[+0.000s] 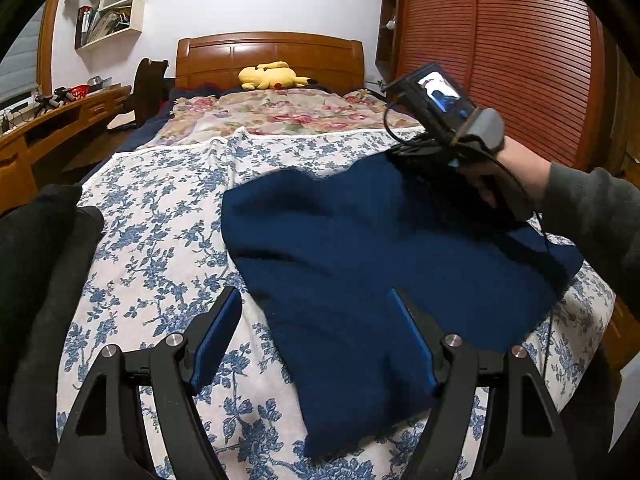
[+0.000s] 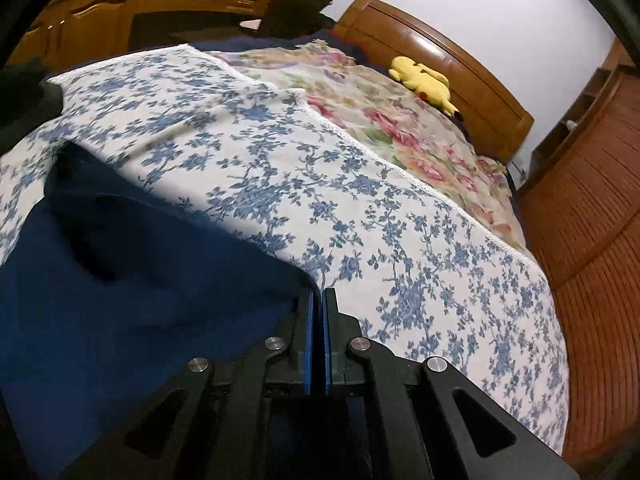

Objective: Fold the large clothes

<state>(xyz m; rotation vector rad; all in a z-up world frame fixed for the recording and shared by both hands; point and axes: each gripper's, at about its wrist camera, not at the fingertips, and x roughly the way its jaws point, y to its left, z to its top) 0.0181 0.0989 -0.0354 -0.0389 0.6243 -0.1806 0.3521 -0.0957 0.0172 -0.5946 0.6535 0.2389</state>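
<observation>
basically, the navy garment (image 1: pixel 384 264) was spread over the blue-flowered sheet (image 1: pixel 160 216) at centre frame. the left gripper (image 1: pixel 316 316) was held wide apart at bottom centre, nothing pinched. the right gripper (image 2: pixel 319 300) was clamped on the garment's edge, cloth lifted at lower left of the right wrist view.

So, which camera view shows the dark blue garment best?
The left wrist view: the dark blue garment lies spread over the floral bedsheet, nearly whole. The right wrist view shows only a blurred near part beside the closed right hand-held gripper.
</observation>
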